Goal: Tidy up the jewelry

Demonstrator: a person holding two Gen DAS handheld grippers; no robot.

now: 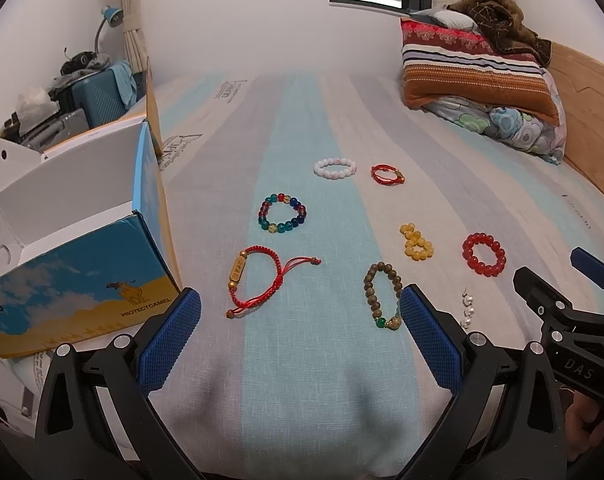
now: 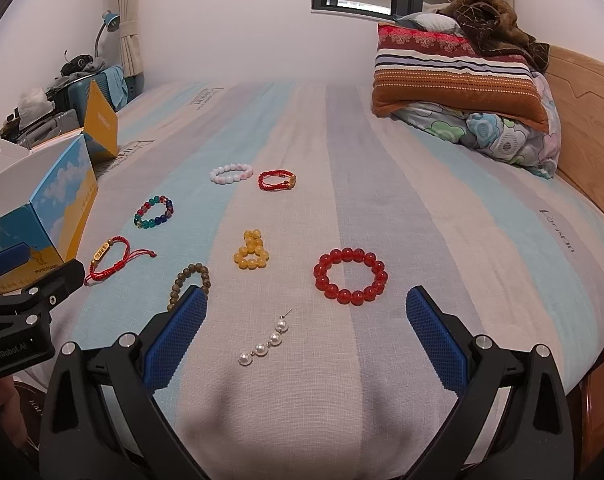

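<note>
Several pieces of jewelry lie on the striped bed sheet (image 1: 302,360). In the left wrist view: a red cord bracelet with a gold bar (image 1: 258,280), a multicolour bead bracelet (image 1: 282,213), a pink-white bead bracelet (image 1: 335,168), a small red cord bracelet (image 1: 387,173), yellow beads (image 1: 417,241), a red bead bracelet (image 1: 484,254), a brown bead bracelet (image 1: 383,296), a pearl strand (image 1: 467,310). My left gripper (image 1: 300,320) is open and empty above the sheet. My right gripper (image 2: 305,320) is open and empty, just behind the pearl strand (image 2: 266,342) and near the red bead bracelet (image 2: 350,276).
An open blue-and-yellow box (image 1: 74,264) stands at the left edge of the bed; it also shows in the right wrist view (image 2: 42,216). Pillows and a folded quilt (image 1: 481,76) are stacked at the far right by the wooden headboard (image 2: 581,140). Luggage and clutter (image 1: 82,88) stand beyond the bed's left side.
</note>
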